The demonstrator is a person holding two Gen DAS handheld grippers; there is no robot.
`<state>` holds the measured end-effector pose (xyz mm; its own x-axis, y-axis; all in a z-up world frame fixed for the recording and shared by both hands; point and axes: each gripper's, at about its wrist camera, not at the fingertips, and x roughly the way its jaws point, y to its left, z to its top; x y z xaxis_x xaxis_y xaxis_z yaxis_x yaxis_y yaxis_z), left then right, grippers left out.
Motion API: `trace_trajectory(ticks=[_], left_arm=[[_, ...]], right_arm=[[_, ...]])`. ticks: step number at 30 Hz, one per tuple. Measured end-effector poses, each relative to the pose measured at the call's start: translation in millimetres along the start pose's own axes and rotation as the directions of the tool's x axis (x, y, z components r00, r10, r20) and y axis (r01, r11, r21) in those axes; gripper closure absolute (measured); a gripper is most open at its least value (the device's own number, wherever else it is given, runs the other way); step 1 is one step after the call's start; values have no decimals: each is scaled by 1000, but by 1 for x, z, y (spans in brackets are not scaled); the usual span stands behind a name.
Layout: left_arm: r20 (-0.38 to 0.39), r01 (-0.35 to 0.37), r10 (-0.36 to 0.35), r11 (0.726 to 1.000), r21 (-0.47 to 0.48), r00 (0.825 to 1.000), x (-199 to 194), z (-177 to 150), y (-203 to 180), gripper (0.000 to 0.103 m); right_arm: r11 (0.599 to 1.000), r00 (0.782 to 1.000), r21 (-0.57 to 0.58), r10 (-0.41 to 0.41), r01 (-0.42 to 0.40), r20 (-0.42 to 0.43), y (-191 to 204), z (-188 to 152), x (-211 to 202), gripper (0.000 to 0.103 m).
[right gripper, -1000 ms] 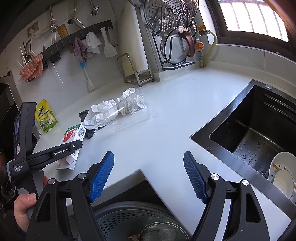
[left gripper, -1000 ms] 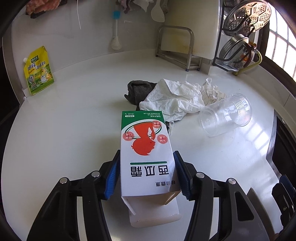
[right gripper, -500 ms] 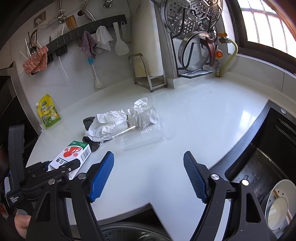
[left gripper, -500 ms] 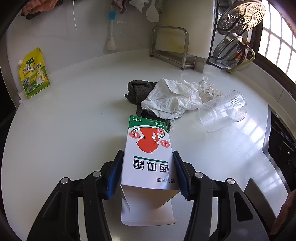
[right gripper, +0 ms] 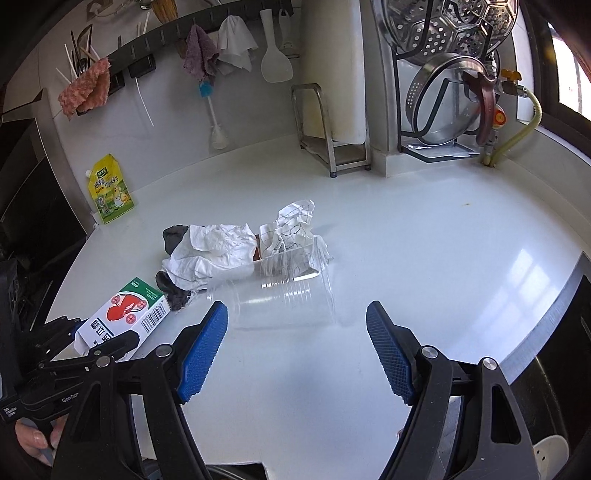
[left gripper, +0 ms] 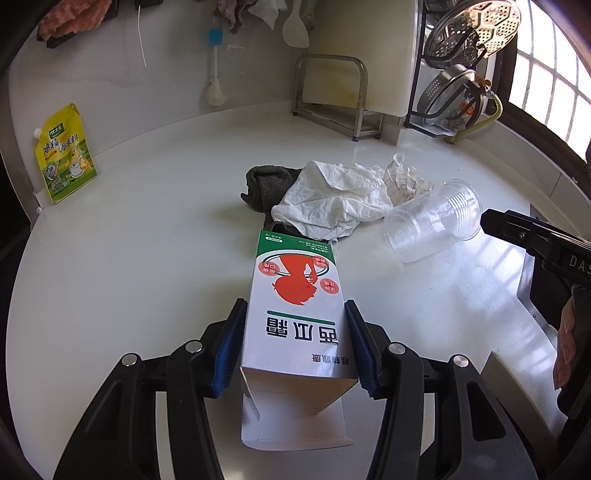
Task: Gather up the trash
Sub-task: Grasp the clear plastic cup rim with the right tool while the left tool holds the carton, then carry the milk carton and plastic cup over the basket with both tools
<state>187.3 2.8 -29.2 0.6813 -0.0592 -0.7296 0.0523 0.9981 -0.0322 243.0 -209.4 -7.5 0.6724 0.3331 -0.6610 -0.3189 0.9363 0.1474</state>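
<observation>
Left-wrist view: the left gripper [left gripper: 293,347], black-framed with ribbed blue pads [left gripper: 228,352], is clamped on the long sides of a rectangular cardboard carton [left gripper: 297,317]. The carton is white with a green band, a red emblem and printed characters; its near end flap stands open, and it lies flat on the glossy white countertop [left gripper: 147,258]. Beyond it sits a heap of soft refuse: a crumpled white paper towel [left gripper: 332,201] overlying a dark grey, coarse-knit cloth [left gripper: 267,182], with a wrinkled sheet of line-printed paper [left gripper: 404,182] beside it. A clear, ribbed plastic cup [left gripper: 432,223] lies on its side to the right of the heap, touching the towel's edge. The tip of the right gripper [left gripper: 532,236] enters from the right, close to the cup's mouth end.

Right-wrist view: the right gripper [right gripper: 297,350] has its blue cross-hatched pads [right gripper: 201,354] spread wide with nothing between them; it hovers over the bare countertop [right gripper: 443,240], and the transparent cup [right gripper: 280,299] lies just ahead of the fingertips, apart from them. The carton [right gripper: 127,317] appears at lower left inside the left gripper [right gripper: 85,354], whose handle is held by a hand [right gripper: 35,439]. Against the back wall lean a yellow spouted pouch [right gripper: 110,190], a metal rack [right gripper: 332,129] with a white board, and a perforated steel steamer [right gripper: 447,29] above a pot lid. A dark sink edge [right gripper: 554,321] bounds the counter on the right.
</observation>
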Motion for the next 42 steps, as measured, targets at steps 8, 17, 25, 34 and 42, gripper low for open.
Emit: trace_trajectory(ticks=[8, 17, 25, 34, 42], left_arm=[[2, -10, 10, 1000, -8, 1000, 1, 3, 3, 52], [1, -24, 24, 1000, -15, 1000, 3, 3, 7, 52], [-4, -27, 27, 999, -29, 1000, 2, 0, 13, 52], [5, -24, 24, 999, -49, 1000, -10, -8, 21, 52], [29, -12, 13, 999, -47, 999, -37, -23, 22, 52]], right_arm=[[993, 993, -13, 116, -116, -34, -8, 11, 27, 29], [973, 971, -26, 229, -231, -67, -1, 17, 42, 29], [972, 969, -46, 226, -232, -99, 14, 9, 45, 72], [989, 990, -47, 136, -137, -33, 42, -12, 21, 99], [999, 997, -5, 54, -54, 56, 61, -43, -27, 99]])
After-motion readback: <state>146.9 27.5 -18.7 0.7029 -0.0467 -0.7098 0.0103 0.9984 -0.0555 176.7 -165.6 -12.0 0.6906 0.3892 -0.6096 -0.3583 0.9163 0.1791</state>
